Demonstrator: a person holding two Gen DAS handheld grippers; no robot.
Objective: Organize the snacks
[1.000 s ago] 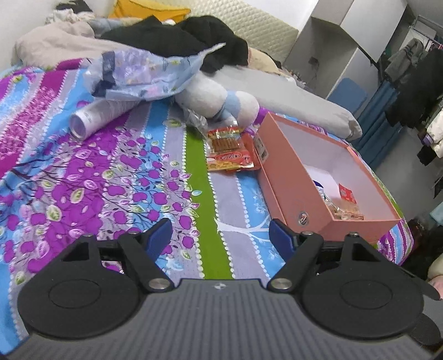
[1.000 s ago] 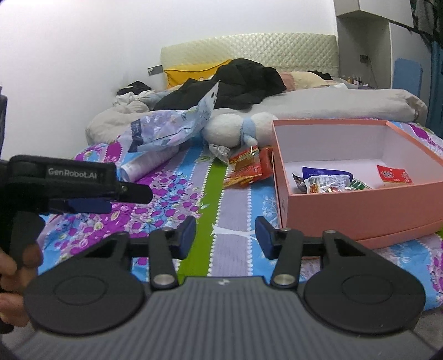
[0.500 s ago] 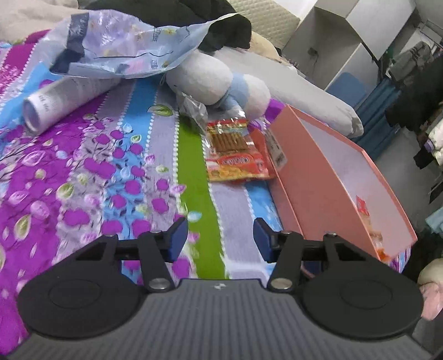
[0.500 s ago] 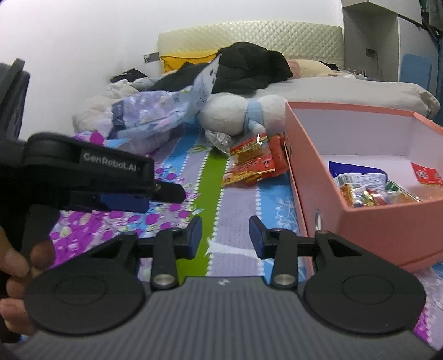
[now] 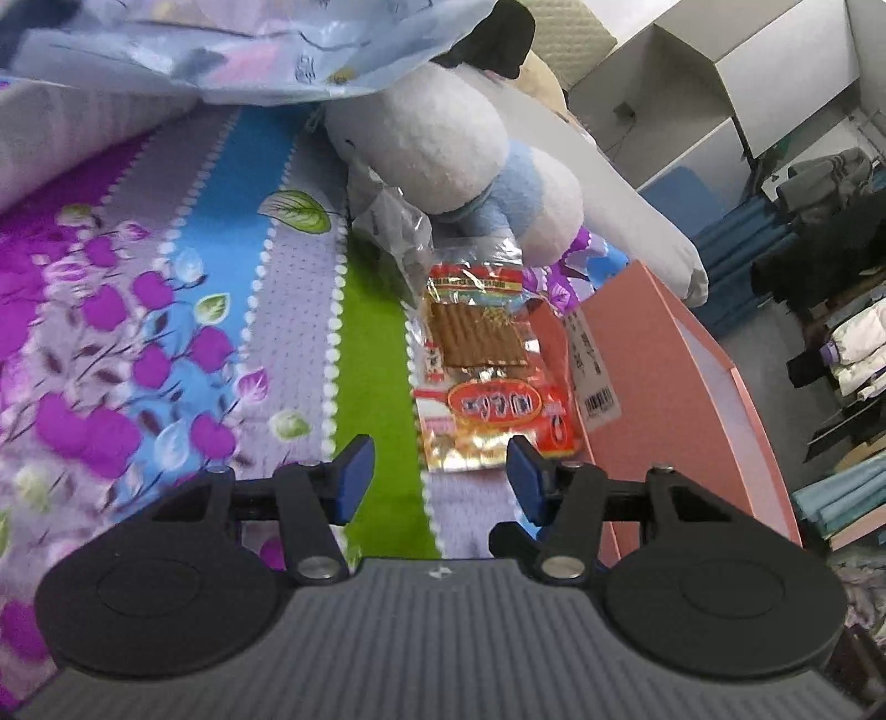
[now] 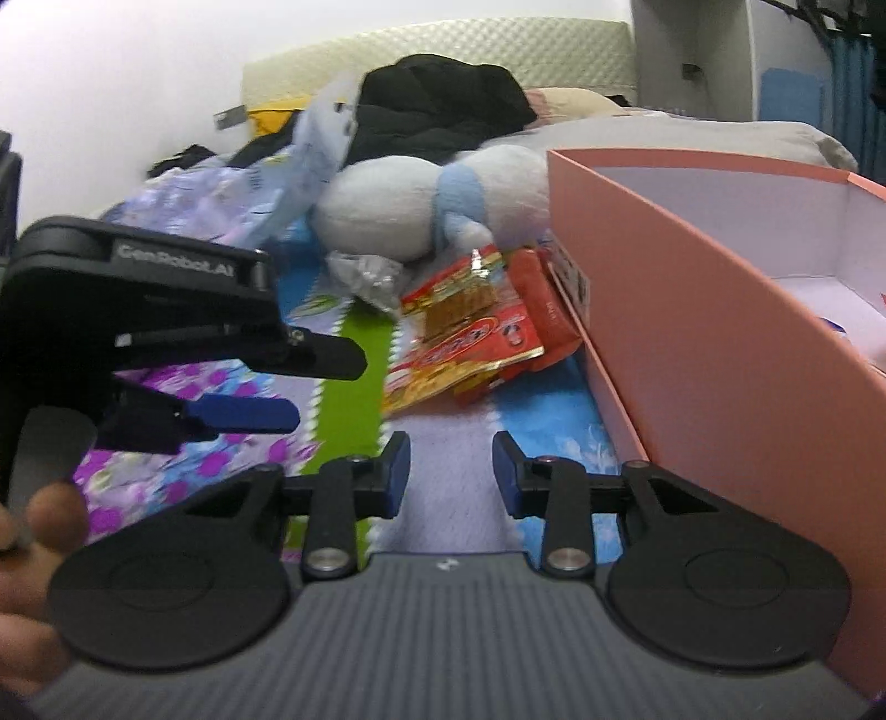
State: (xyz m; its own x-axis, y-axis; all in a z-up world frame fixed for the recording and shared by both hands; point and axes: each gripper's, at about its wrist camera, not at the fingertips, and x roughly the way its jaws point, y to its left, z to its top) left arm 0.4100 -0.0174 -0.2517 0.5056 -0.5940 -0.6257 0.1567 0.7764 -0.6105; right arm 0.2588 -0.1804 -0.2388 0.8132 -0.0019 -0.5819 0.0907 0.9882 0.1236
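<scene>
The left gripper (image 5: 437, 471), marked "GenRobot.AI", is spread and has come much nearer the snack packet (image 5: 487, 382), now just ahead of its fingertips. The right gripper (image 6: 449, 468), also spread and empty, hangs farther back. The packet lies against the pink box (image 5: 653, 387).

A white and blue plush toy (image 5: 459, 160) lies at upper centre on the floral bedsheet (image 5: 138, 343). Black clothing (image 6: 437, 116) is heaped behind it. A crumpled printed bag (image 5: 249, 50) fills the upper left.
</scene>
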